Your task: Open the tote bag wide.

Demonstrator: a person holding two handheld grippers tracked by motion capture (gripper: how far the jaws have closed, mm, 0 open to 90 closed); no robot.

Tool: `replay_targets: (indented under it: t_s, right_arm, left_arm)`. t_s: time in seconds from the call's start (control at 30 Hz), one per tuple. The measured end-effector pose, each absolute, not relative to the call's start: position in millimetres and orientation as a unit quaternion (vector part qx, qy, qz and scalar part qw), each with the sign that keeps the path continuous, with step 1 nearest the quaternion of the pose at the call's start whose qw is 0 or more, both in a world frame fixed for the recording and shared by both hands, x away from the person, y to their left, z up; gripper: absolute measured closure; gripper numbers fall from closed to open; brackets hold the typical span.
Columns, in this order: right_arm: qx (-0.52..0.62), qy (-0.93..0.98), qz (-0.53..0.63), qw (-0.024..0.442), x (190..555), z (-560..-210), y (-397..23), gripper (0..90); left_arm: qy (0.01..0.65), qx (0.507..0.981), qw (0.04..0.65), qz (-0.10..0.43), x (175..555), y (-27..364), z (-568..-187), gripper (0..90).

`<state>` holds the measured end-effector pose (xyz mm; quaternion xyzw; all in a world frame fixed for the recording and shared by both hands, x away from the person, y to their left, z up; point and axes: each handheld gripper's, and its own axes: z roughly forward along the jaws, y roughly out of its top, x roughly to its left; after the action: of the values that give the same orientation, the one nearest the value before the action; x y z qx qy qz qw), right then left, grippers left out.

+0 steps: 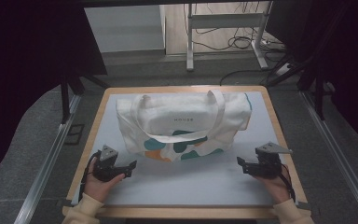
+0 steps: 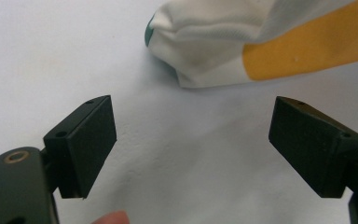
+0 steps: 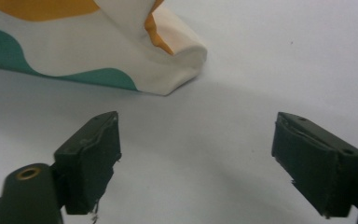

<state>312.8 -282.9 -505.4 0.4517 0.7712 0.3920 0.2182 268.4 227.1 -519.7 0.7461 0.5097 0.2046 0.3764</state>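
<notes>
Resting low on the bench (image 1: 177, 191), the left gripper (image 1: 129, 166) points inward with its jaws wide open and empty; the right gripper (image 1: 240, 164) mirrors it, also open on nothing. Between and just beyond both sets of jaws lies the tote bag (image 1: 186, 122), flat, its long axis running left to right, handles toward the person. Beyond the pale bench, grey floor and cables show.

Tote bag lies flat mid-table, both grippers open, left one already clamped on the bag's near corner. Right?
Not quite. The left gripper is not clamped on anything: the left gripper view shows its jaws wide apart over bare table, short of the tote bag. The rest holds; the right gripper is open too.
</notes>
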Motion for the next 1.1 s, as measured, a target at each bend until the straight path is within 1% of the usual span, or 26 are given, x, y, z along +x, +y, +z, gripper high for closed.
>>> replay_targets:
  t_s: [0.17, 0.33, 0.7, 1.1]
  right_arm:
    - [0.446, 0.771, 0.4, 0.216, 308.4, -505.8, -286.0, 21.0]
    - [0.449, 0.772, 0.398, 0.211, 308.3, -507.0, -285.5, 22.0]
    - [0.452, 0.77, 0.405, 0.195, 307.1, -506.7, -283.0, 21.2]
    - [0.449, 0.767, 0.414, 0.194, 306.0, -500.9, -283.5, 21.2]
  left_arm:
    - [0.504, 0.746, 0.383, 0.208, 267.5, 226.4, -517.1, 16.6]
    - [0.504, 0.743, 0.393, 0.2, 269.3, 230.8, -518.1, 18.3]
    - [0.504, 0.745, 0.392, 0.192, 265.2, 232.2, -513.3, 20.4]
    - [0.497, 0.748, 0.396, 0.191, 265.1, 232.0, -508.6, 20.4]
